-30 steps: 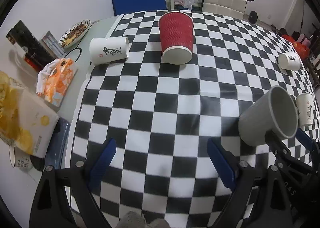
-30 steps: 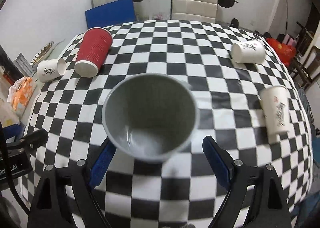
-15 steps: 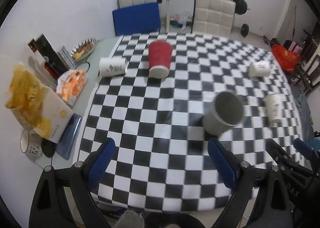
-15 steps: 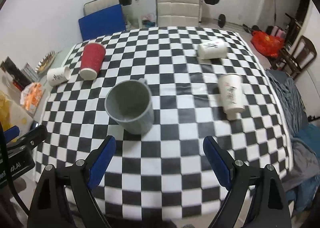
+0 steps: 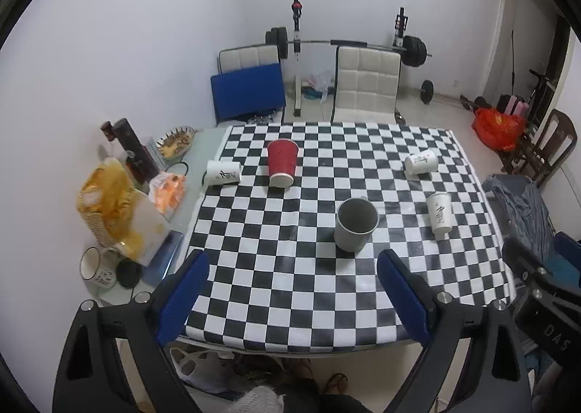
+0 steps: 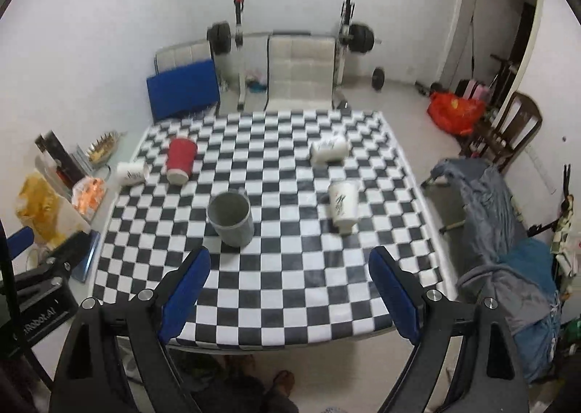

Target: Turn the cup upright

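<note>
Grey and open-mouthed, the mug (image 5: 356,224) stands upright on the checkered cloth (image 5: 290,289), near the middle of the table and nothing touching it. In the right wrist view the same mug (image 6: 231,220) sits a little left of centre, its rim facing up and a small handle showing at the far side.

Taking the mug as the landmark: the red cup (image 5: 282,163) lies on its side beyond it and to the left, its wider mouth towards the far edge. Further left of that, a white cup (image 5: 224,172) lies on its side at the cloth's left border. To the right of the mug another white cup (image 5: 439,213) lies on its side, and beyond that one a third white cup (image 5: 421,162) lies tipped over near the far right corner. All four are well apart from the mug.

Left gripper (image 5: 292,300) hangs back from the table's near edge, its blue-padded jaws spread wide with nothing between them. Right gripper (image 6: 288,295) is likewise drawn back at the near edge, jaws wide apart and holding nothing; its black body (image 5: 544,289) shows at the right of the left wrist view.

Beyond the mug, past the far edge, a white chair (image 5: 366,86) faces the table.
</note>
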{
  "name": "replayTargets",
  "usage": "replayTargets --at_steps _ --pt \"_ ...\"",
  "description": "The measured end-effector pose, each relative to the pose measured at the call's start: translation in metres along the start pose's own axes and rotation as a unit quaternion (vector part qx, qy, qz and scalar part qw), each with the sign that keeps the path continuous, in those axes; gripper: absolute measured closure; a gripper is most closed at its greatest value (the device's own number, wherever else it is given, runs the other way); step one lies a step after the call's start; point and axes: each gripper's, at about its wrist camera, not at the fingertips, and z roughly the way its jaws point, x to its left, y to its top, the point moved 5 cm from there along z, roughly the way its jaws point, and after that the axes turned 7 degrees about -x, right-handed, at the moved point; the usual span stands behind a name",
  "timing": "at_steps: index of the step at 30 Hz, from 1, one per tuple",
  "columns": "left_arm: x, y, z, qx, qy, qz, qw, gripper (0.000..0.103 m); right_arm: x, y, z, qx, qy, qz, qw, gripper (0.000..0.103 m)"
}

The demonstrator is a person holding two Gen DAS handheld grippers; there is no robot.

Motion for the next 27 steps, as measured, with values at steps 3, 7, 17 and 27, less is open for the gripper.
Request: replayTargets --at_steps 3,7,17,27 --pt "0.000 0.004 -0.024 -0.011 0.006 -0.009 0.9999 0.009 -0.002 0.009 -0.030 -0.017 0.005 0.003 1.000 0.012" --pt "0.000 0.012 -0.049 -0.029 0.003 -0.014 0.9995 0.009 -0.003 0.018 -0.063 -0.039 0.007 -0.002 0.999 0.012" --pt "0.008 0.023 -0.075 -0.046 0.014 -0.027 0.9985 0.009 -0.001 0.033 -0.102 -0.050 0.021 -0.003 0.999 0.012" --pt "0.008 0.030 -0.085 -0.053 0.013 -0.026 0.9982 0.009 0.003 0.039 -0.110 -0.048 0.031 0.000 0.998 0.012"
